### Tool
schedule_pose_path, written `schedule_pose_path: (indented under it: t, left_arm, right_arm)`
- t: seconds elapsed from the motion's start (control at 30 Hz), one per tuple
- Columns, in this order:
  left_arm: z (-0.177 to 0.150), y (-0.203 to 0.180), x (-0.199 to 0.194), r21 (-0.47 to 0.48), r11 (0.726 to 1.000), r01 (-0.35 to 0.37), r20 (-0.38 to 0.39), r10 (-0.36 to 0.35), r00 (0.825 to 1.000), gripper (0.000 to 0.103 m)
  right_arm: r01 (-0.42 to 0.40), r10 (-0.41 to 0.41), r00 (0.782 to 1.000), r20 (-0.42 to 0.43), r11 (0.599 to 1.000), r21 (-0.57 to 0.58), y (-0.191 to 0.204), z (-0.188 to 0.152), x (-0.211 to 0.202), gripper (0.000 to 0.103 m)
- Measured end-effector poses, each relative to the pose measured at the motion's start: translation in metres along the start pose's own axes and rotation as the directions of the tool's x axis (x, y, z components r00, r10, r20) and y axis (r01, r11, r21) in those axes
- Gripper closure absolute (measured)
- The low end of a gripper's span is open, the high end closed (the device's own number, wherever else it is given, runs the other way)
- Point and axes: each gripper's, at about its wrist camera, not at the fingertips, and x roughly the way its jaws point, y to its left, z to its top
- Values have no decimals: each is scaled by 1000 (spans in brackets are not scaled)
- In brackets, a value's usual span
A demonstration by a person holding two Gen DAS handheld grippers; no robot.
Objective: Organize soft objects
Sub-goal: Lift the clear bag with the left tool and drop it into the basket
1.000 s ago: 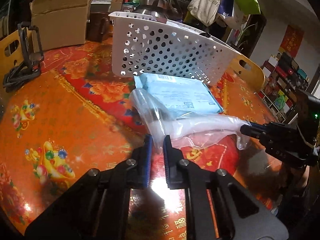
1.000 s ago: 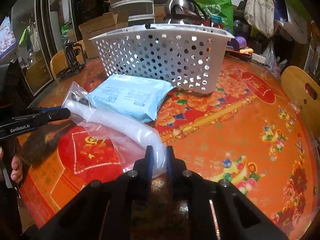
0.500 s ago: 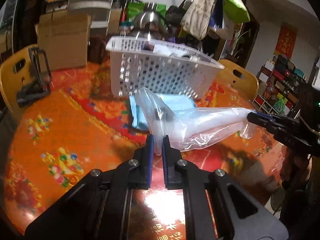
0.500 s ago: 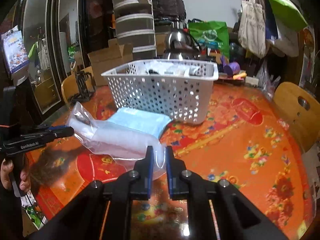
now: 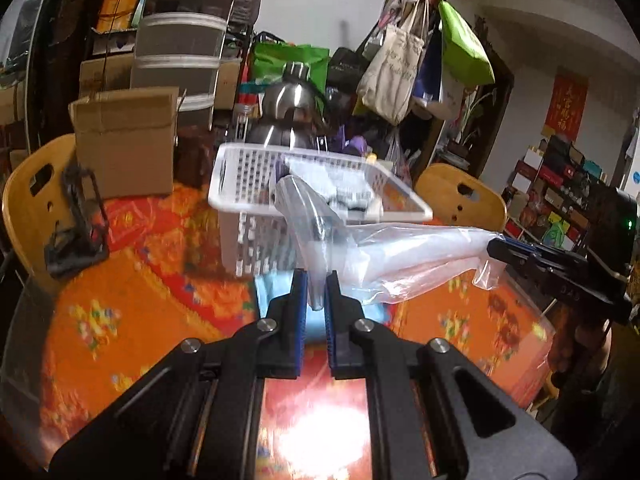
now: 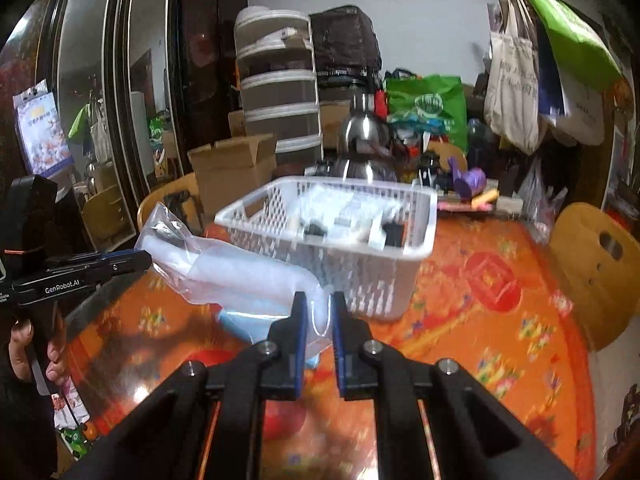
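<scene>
A clear plastic bag with a white soft roll inside [image 5: 404,254] hangs stretched between both grippers, lifted above the table. My left gripper [image 5: 316,292] is shut on one end of it. My right gripper [image 6: 319,314] is shut on the other end; the bag also shows in the right wrist view [image 6: 240,276]. The right gripper shows at the right of the left wrist view [image 5: 520,250], the left gripper at the left of the right wrist view [image 6: 132,258]. A light blue packet [image 6: 256,322] lies on the table under the bag. A white perforated basket [image 6: 404,280] stands just beyond, holding several items.
The round table has a red and orange cloth [image 5: 140,300]. A cardboard box [image 5: 124,144], a steel kettle [image 5: 290,108] and a black stand [image 5: 78,224] are at the back. Wooden chairs [image 6: 600,272] ring the table. Bags hang on a rack [image 5: 420,68].
Both grippers have risen with the plastic bag, lifting it off the table to about the basket's rim height. The blue packet stays on the table.
</scene>
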Motion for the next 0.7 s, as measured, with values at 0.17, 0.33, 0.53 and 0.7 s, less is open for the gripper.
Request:
schedule_pose_path:
  t: [0.17, 0.33, 0.53, 0.7]
  left_arm:
    - [58, -4, 8, 1, 1000, -13, 37, 13, 999, 96]
    - [122, 2, 32, -19, 999, -42, 65, 43, 997, 96]
    - [162, 19, 88, -38, 996, -75, 18, 76, 997, 96]
    - [163, 25, 131, -43, 992, -117, -10, 116, 993, 84]
  right_arm:
    - [32, -31, 999, 35, 999, -5, -17, 55, 17, 93]
    - [48, -46, 998, 48, 999, -26, -37, 101, 50, 93]
    - [93, -93, 996, 10, 994, -51, -56, 123, 102, 93]
    - [118, -118, 993, -3, 992, -53, -69, 119, 132, 83]
